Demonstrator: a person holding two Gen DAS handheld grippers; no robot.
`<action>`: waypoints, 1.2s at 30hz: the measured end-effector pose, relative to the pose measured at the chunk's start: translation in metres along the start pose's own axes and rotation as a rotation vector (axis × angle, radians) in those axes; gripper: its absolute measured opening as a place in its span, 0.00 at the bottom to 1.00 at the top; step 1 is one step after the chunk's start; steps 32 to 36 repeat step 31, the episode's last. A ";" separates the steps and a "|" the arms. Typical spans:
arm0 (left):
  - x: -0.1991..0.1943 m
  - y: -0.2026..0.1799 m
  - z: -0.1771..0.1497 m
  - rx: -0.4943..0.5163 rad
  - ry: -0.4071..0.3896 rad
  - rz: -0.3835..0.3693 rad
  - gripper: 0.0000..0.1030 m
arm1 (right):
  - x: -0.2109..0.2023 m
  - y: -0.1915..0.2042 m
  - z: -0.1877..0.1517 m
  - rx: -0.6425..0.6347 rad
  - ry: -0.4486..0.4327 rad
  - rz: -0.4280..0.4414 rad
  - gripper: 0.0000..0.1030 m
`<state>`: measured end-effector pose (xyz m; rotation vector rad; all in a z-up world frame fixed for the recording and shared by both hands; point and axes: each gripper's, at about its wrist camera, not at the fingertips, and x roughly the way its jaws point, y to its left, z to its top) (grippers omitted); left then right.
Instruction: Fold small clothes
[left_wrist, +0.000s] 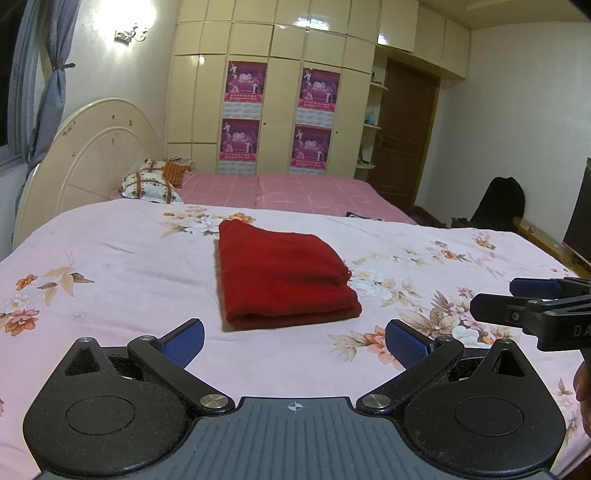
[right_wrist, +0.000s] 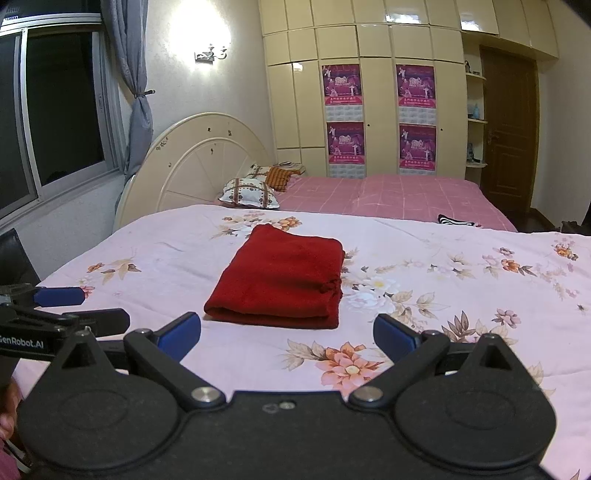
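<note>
Left gripper (left_wrist: 294, 341) spread, empty; right gripper (right_wrist: 287, 334) likewise; red cloth (left_wrist: 282, 278) folded, inner layers hidden.

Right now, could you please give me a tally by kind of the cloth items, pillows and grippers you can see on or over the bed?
Red folded cloth: 1
Patterned pillows and: 2
Grippers, left gripper and right gripper, both open: 2
Total: 5
</note>
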<state>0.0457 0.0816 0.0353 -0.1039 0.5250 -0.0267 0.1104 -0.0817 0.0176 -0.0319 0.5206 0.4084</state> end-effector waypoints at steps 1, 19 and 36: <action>0.000 0.000 0.000 0.000 0.000 0.000 1.00 | 0.000 0.001 0.000 -0.001 0.000 0.000 0.97; -0.003 0.009 0.002 0.010 -0.027 -0.024 1.00 | 0.005 0.005 0.003 -0.015 0.002 0.002 0.97; -0.004 0.011 0.002 0.013 -0.033 -0.028 1.00 | 0.007 0.009 0.007 -0.027 0.001 0.004 0.97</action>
